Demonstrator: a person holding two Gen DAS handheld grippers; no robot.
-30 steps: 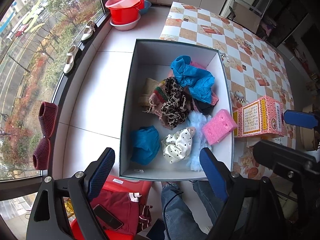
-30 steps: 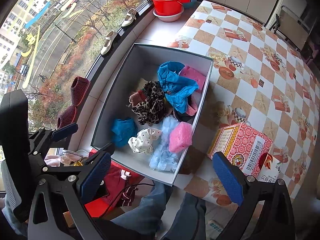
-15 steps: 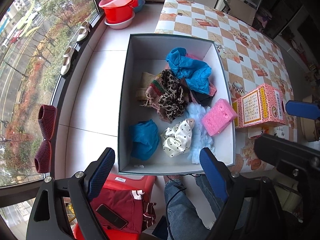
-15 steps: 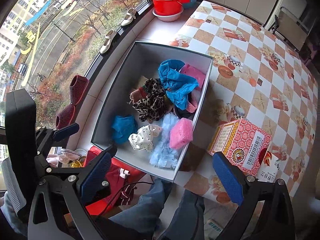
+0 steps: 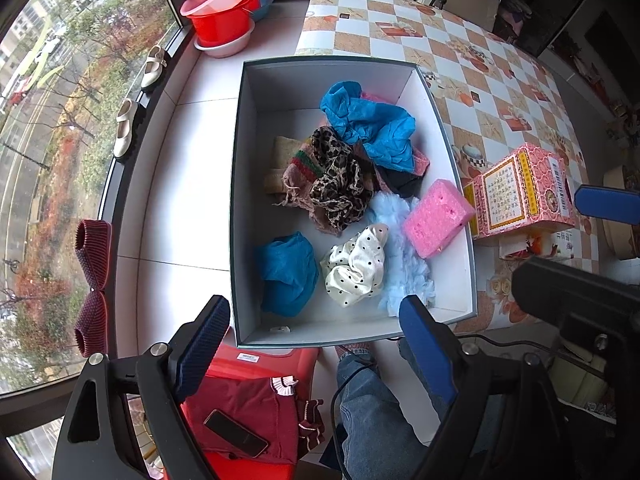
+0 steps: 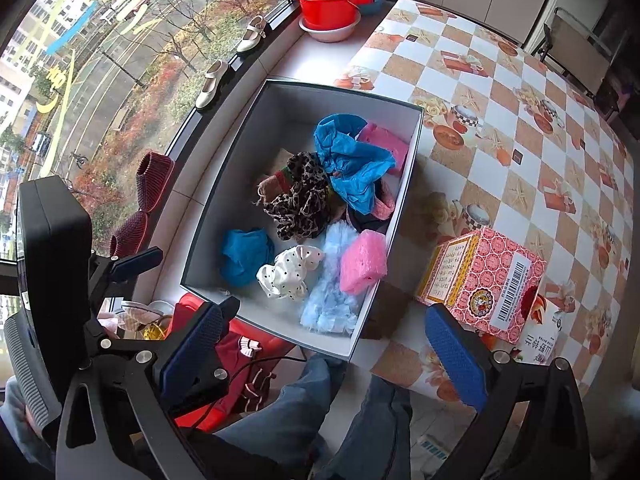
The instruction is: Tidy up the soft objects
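In the box (image 5: 240, 200), the blue crumpled plastic (image 5: 368, 124) covers most of a pink item (image 6: 382, 142) beneath it, and the leopard-print scrunchie (image 5: 336, 176) hides much of the knitted cloth (image 5: 288, 176) under it, so you cannot tell their full shapes. A dark item (image 5: 400, 182) between the plastic and the pink sponge (image 5: 438, 216) shows only a small part. The print on the pink carton (image 6: 484, 280) is too small to read, and your legs (image 6: 304, 412) are cut off by the lower edge.
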